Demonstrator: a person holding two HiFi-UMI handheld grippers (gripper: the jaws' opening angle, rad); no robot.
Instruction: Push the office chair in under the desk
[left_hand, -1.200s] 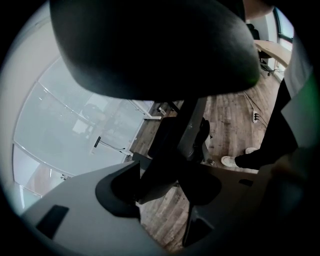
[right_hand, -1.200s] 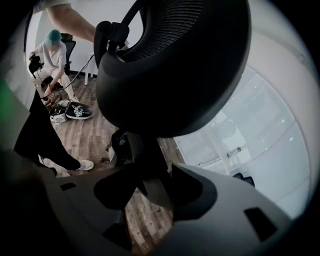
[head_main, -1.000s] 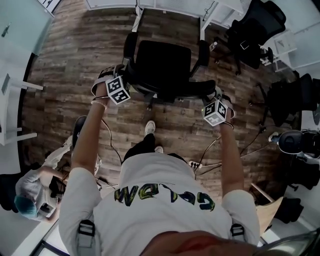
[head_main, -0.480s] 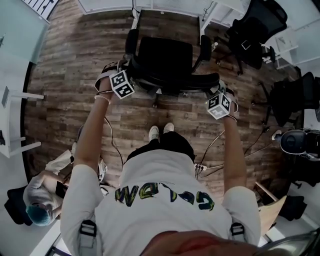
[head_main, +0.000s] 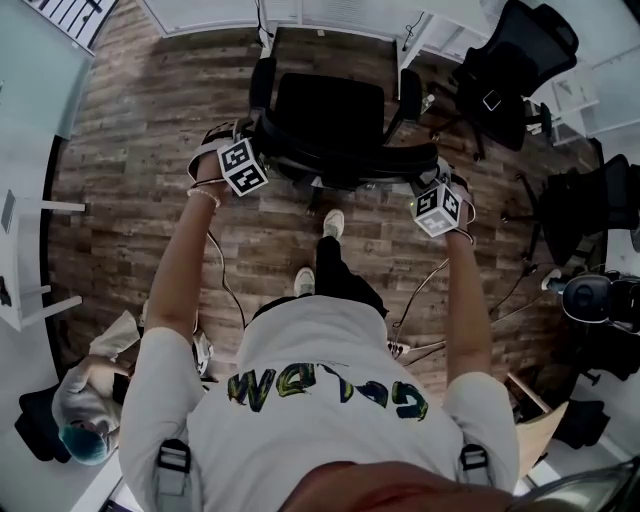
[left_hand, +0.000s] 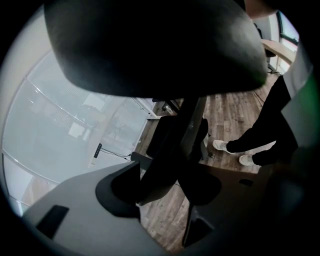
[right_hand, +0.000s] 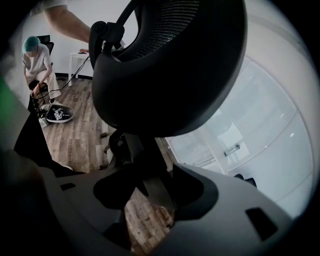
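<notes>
A black office chair stands on the wood floor in the head view, its seat close to the white desk at the top edge. My left gripper holds the left end of the chair's backrest and my right gripper holds the right end. The left gripper view shows the dark backrest overhead and a dark frame strut lying between the jaws. In the right gripper view the mesh backrest fills the top, and its strut crosses between the jaws.
A seated person is at the lower left. Other black chairs stand at the right. Cables trail over the floor behind me. A white table is at the left edge. My feet are just behind the chair.
The chair and both grippers have moved forward toward the desk. I have stepped after them, one foot now ahead of the other.
</notes>
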